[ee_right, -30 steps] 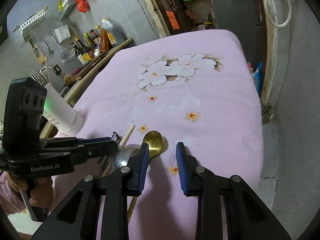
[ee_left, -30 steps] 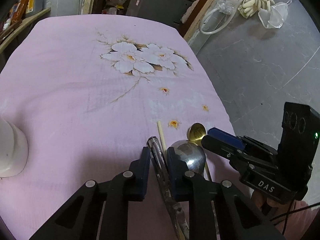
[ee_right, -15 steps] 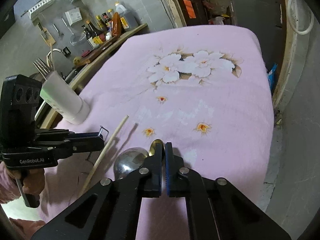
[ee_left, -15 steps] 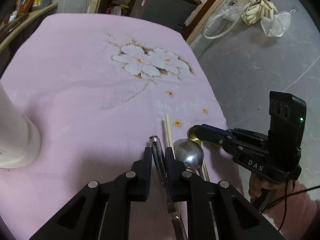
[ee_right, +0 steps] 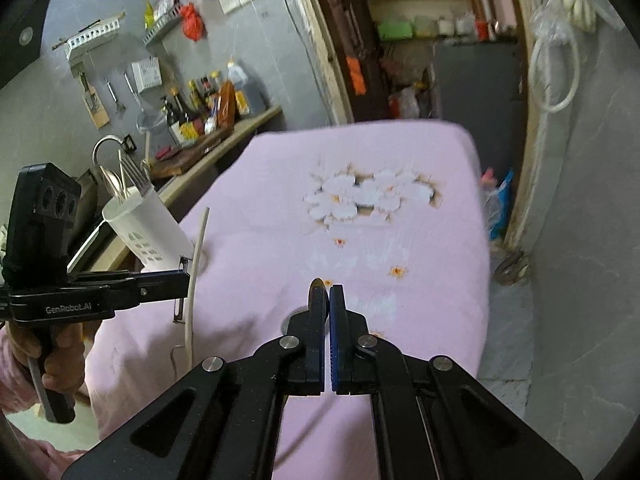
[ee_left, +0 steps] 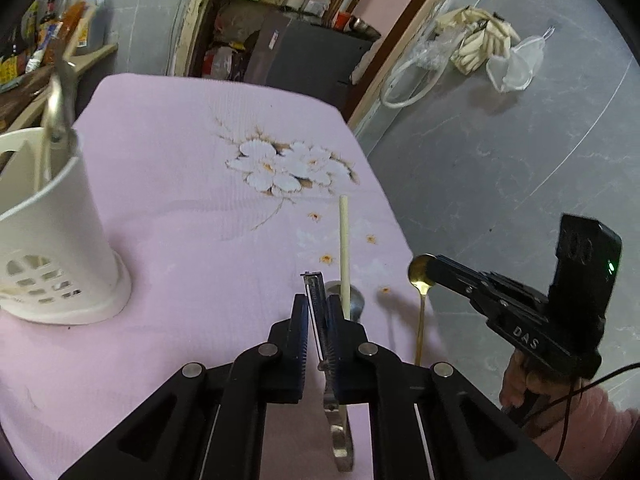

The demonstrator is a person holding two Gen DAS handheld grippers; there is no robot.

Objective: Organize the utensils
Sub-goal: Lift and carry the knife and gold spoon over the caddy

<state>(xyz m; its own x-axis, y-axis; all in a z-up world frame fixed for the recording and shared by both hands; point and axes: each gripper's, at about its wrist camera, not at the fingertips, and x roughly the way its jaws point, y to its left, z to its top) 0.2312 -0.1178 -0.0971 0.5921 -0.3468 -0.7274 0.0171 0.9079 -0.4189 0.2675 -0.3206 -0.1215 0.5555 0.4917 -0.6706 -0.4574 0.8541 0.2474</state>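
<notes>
Both grippers have come up from the pink cloth since 1 second ago, and each one has taken a utensil with it.

Seen from the left wrist, the left gripper has its jaws closing on a metal peeler. The blade end of the peeler stands out past the fingertips, and its handle runs back between the arms of the gripper. A pale chopstick is just beside the right finger; I cannot tell if it is also held.

The right gripper is clenched tight, its 2 pads nearly meeting. From the left wrist view a gold spoon is pinched near its bowl by this gripper, and its thin handle hangs down over the near right edge of the table.

A silver spoon lies on the cloth near the right edge, partly hidden behind the left gripper.

The white utensil holder stands upright at the left side of the table. It has cut-out holes near its base, and some metal utensils are already standing in it.
</notes>
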